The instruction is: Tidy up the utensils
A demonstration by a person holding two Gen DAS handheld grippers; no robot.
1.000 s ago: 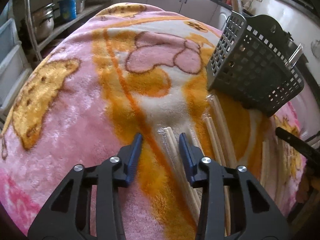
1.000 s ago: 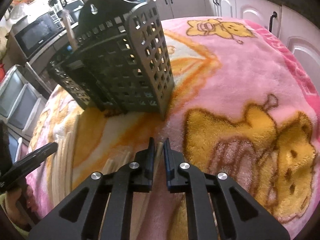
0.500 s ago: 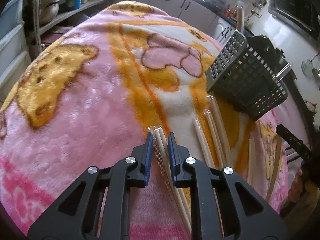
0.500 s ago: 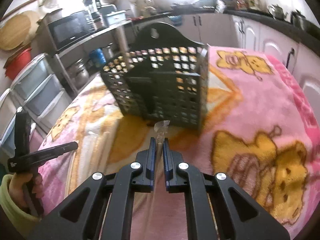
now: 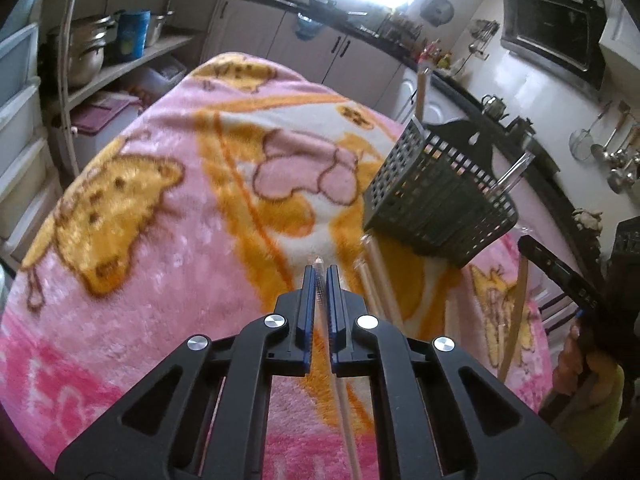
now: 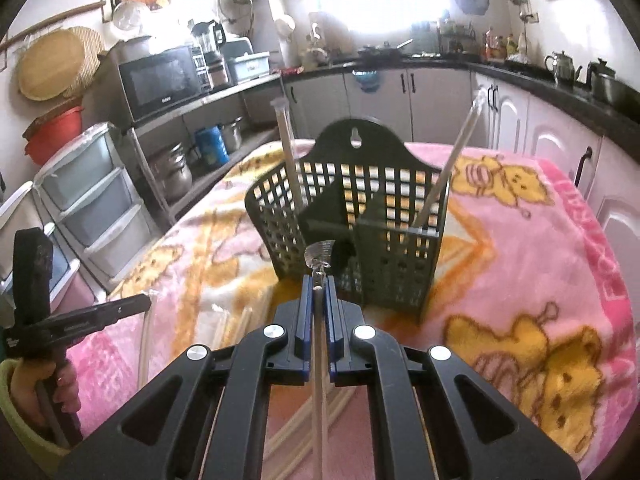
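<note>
Above the pink blanket [image 5: 132,264], the left gripper [image 5: 320,276] has just clamped onto a wrapped chopstick pair [image 5: 347,420], now lifted. Right gripper [image 6: 319,284] grips another pair [image 6: 318,392] before the basket [image 6: 352,208]; open blanket lies rightward.

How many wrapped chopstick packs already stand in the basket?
2: one upright in the basket's left compartment, one leaning right in the right compartment. Shorter ones could be hidden inside.

A dark perforated plastic utensil basket [image 6: 352,240] stands on the pink and orange plush blanket [image 6: 520,264] that covers the table. Two wrapped chopstick pairs [image 6: 289,148] stand inside it, one at its left side, one at its right. More wrapped chopsticks [image 5: 380,280] lie on the blanket just before the basket. Behind the table runs a kitchen counter with white cabinets [image 6: 432,96].
</note>
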